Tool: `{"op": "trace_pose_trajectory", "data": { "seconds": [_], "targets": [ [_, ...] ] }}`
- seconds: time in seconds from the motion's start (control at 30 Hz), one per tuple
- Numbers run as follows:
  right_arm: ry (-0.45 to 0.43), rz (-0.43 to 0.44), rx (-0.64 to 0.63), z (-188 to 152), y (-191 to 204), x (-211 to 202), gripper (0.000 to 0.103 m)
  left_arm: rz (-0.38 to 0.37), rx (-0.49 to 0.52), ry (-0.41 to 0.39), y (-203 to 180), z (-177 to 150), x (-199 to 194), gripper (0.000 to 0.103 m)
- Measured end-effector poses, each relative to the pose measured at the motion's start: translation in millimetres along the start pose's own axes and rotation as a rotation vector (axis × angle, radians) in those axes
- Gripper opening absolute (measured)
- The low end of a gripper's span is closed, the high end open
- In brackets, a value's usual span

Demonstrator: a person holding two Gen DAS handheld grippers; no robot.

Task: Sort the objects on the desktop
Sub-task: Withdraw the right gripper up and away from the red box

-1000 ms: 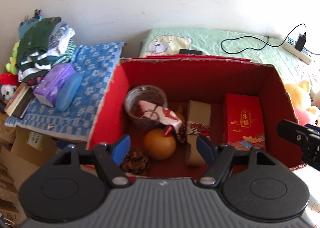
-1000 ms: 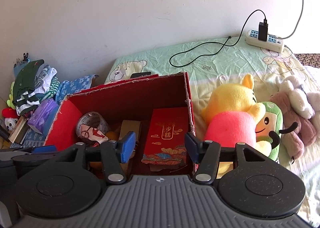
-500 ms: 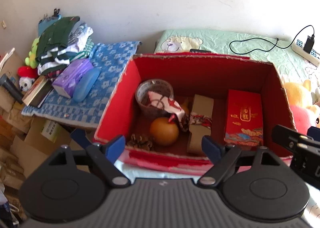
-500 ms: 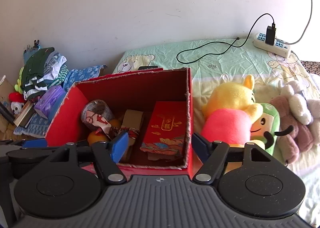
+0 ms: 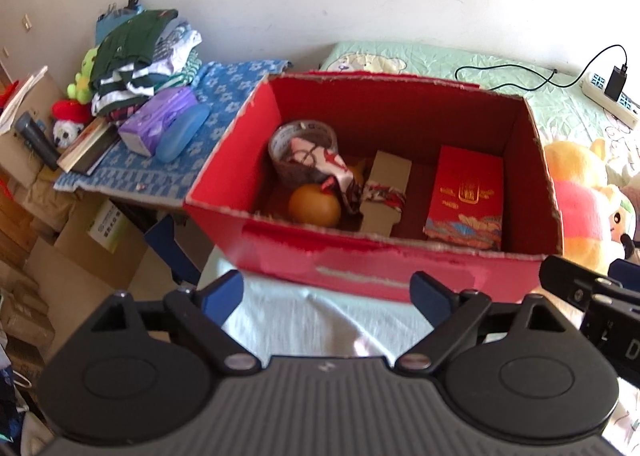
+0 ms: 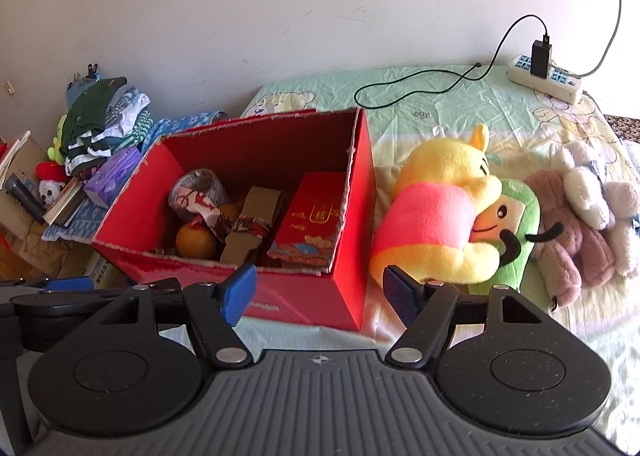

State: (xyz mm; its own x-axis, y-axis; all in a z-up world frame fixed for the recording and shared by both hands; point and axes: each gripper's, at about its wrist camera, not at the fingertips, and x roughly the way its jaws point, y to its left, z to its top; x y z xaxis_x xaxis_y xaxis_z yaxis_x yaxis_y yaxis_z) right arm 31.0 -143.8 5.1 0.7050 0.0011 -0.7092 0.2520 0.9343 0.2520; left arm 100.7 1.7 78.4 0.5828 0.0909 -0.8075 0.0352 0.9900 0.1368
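1. Although nothing is held, both grippers are seen low in their own frames, pointed toward a red cardboard box (image 5: 360,268); the left gripper (image 5: 326,292) has its jaws opening wide with only bare sheet between them, and the right gripper (image 6: 316,290) is spread wide and empty, with the box's near corner lying beyond the gap.
2. At the centre of the left wrist frame the box is shown open-topped, resting on a pale bedsheet (image 5: 304,320). Its torn rim suggests thin, light, bendable card, so it is judged best gripped by a wall's upper edge or pushed from both sides.
3. Inside, at the left, a roll of clear tape (image 5: 303,140) is seen standing, with a patterned red and white cloth strip (image 5: 340,172) draped across it. The strip is judged soft and limp, easily pinched anywhere.
4. In front of the roll an orange (image 5: 315,205) is shown; it is judged firm, round and liable to roll, so a grip across its widest part is advised.
5. At the middle a plain brown carton (image 5: 386,192) is seen, and at the right a flat red gift box (image 5: 466,192) leans back; both are judged stiff, light and best taken across their narrow sides.
6. At the right of the right wrist frame, soft plush toys (image 6: 448,212) are seen lying beside the box, outside it.
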Motion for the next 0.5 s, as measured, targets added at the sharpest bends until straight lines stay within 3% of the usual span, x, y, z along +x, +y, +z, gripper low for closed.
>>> {"op": "trace_pose_trajectory", "data": {
  "seconds": [0.07,0.23,0.5],
  "targets": [
    [0.015,0.011,0.001,-6.5,-1.0,2.1,0.073,0.005,-0.006,0.008,-0.9,-7.4,-1.7,0.099],
    [0.056,0.027,0.004,-18.8,0.3,9.1,0.073,0.004,-0.021,0.045,7.4,-22.8,1.6,0.1],
    [0.068,-0.038,0.007,-23.6,6.9,12.9,0.073,-0.026,0.003,0.082,23.4,-25.0,16.9,0.102]
  ]
}}
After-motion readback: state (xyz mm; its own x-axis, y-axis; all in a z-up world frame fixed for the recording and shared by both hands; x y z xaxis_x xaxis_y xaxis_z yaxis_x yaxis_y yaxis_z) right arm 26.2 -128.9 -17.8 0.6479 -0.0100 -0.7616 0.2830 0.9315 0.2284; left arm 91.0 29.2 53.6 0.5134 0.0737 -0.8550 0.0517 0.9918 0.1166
